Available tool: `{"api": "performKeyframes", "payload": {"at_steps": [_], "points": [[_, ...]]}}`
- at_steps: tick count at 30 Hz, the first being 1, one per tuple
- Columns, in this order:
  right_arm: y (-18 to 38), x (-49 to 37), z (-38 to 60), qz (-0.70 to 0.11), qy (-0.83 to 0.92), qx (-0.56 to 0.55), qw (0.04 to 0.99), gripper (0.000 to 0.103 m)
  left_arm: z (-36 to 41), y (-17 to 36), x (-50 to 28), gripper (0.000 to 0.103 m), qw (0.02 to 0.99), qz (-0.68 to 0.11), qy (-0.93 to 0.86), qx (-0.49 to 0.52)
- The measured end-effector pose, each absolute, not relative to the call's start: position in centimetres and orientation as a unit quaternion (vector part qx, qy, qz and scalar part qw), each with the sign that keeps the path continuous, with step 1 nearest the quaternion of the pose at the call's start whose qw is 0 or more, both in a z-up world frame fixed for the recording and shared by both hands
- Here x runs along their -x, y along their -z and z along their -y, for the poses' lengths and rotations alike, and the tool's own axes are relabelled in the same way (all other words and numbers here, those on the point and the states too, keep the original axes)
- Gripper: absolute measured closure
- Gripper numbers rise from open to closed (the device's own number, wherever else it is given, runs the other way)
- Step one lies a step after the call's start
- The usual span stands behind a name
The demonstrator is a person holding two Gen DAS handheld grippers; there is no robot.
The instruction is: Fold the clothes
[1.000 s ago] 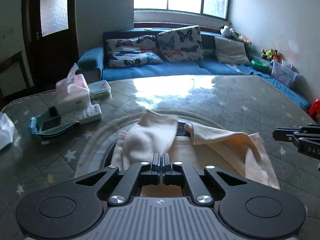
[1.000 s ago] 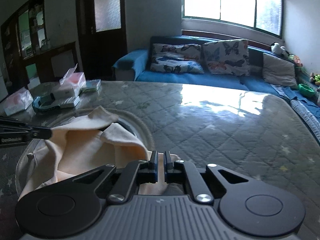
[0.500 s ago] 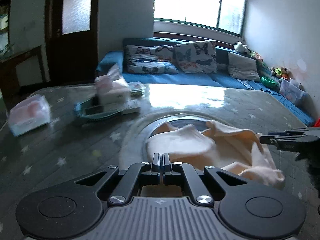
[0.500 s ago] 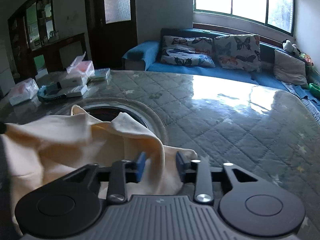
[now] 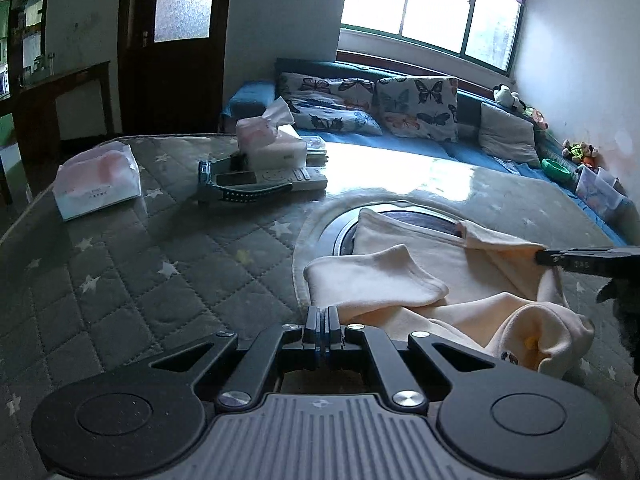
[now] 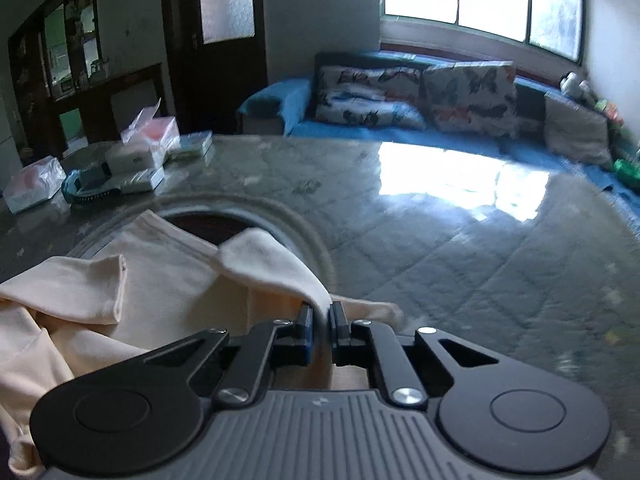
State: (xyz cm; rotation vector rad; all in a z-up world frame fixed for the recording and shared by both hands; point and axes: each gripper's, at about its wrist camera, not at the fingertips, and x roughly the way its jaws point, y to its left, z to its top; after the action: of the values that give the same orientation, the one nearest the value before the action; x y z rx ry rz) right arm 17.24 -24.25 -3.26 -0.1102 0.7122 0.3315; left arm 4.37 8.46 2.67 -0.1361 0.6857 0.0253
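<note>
2 black grippers work over a cream, soft cotton garment that lies rumpled on the grey quilted, star-printed worktop, partly covering a round dark inset ring in that worktop. The left gripper sits at the garment's near edge with its fingers pressed together; whether any cloth is caught between them cannot be told. The right gripper has its fingers pinching a raised fold of the garment, which drapes up and over from the fingertips toward the ring. In the left wrist view the right gripper reaches in at the garment's right side, touching a lifted flap. A folded sleeve rests on top of the garment's middle.

Beyond the garment, toward the far left of the worktop, stand a white and pink tissue box, a soft pink-and-white tissue pack and a teal oval tray holding a white remote. Further behind the garment runs a blue sofa with butterfly-print cushions.
</note>
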Motion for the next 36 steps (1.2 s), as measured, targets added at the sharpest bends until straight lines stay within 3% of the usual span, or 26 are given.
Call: {"api": "performKeyframes", "payload": {"at_steps": [13,24,32,34,36], "points": [[-1.1,-9.4,30.6,-0.3,-0.098,0.08,0.945,0.096,-9.5,-3.6,0.0,0.101,0.941,-0.33,-0.011,0.075],[0.8,-4.3,34.7,-0.338,-0.047,0.092,0.935,0.095,-10.9,-3.1,2.7,0.103,0.936,-0.345,-0.015,0.062],[-0.4,-2.7,34.5,-0.316,-0.053,0.1,0.942,0.085,-7.4,-4.2,4.0,0.1,0.941,-0.333,0.062,0.02],[-0.8,-2.2,34.1,-0.308,-0.064,0.1,0.944,0.063,-5.5,-4.1,4.0,0.098,0.938,-0.335,0.091,0.007],[-1.1,-1.8,33.6,-0.302,-0.078,0.1,0.945,0.059,-3.7,-3.8,3.8,0.092,0.934,-0.338,0.117,-0.005]]}}
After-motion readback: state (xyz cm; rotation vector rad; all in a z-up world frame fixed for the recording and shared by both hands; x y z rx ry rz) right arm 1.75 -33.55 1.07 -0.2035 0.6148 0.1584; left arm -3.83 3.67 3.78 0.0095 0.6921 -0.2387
